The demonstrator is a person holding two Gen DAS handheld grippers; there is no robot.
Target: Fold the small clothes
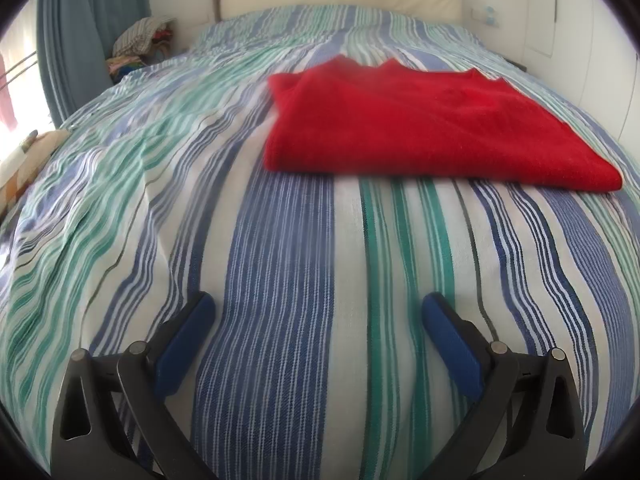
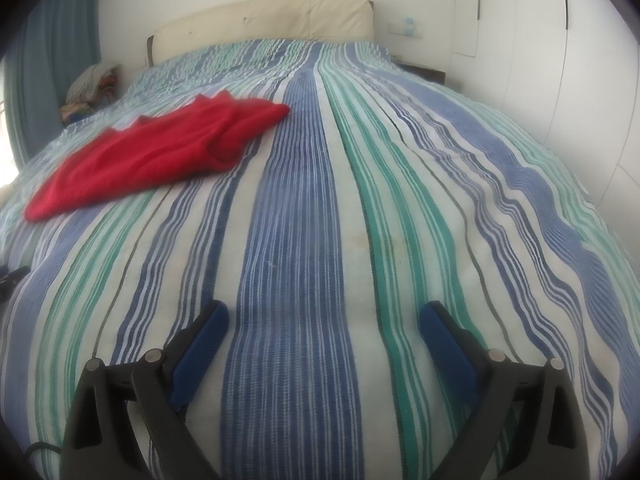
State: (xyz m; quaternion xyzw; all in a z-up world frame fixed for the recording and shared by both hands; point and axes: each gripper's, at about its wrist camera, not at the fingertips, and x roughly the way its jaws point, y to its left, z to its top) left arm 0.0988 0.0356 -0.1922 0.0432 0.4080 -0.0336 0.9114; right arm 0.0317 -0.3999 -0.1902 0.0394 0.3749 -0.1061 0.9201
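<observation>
Currently red garment (image 1: 424,128) lies flat on the striped bed (image 1: 280,260), long axis left-right, ahead and slightly right of left tongs (image 1: 318,312), far-left of right tongs (image 2: 324,320); both sets apart, empty, left nearer.

Each tool is the same build. The left gripper (image 1: 318,312), filling the bottom of its frame, has two matte black arms with teardrop cut-outs, round silver pivot pins, and deep blue pads (image 1: 182,350) along the inner faces. The right gripper (image 2: 324,318) matches it, blue pads (image 2: 450,352) included.
</observation>
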